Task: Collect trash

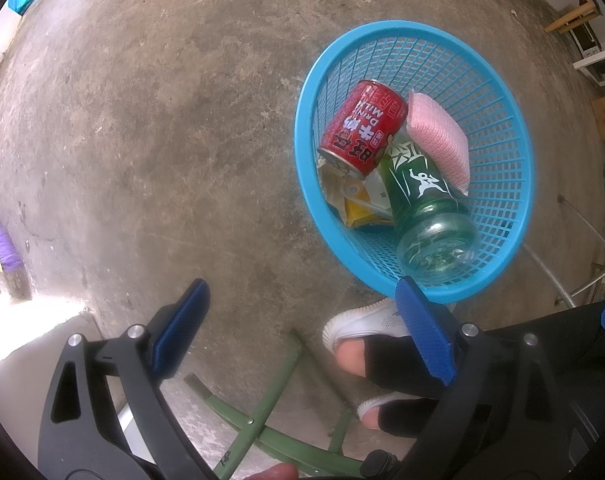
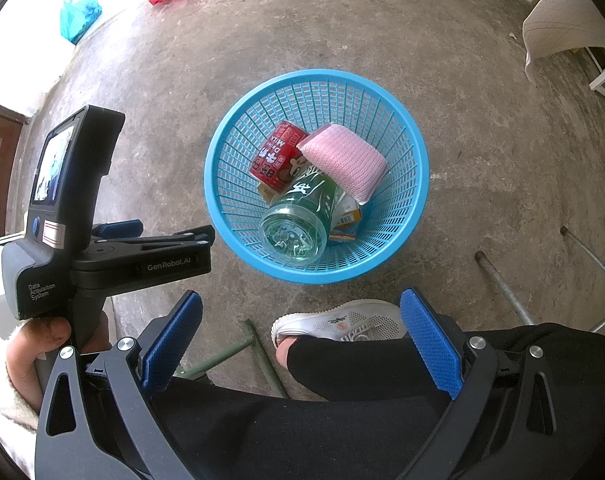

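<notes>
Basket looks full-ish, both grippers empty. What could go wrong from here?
1. The green bottle leans base-up against the basket wall, near the rim; a nudge might tip it out.
2. The pink sponge sits loosely on top of the bottle and red can; more trash dropped in could knock it off.
3. Shoe and green frame lie close to the basket; a foot move may bump it.

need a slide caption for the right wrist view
Open right gripper above a blue basket holding a red can, green bottle and pink sponge.
</notes>
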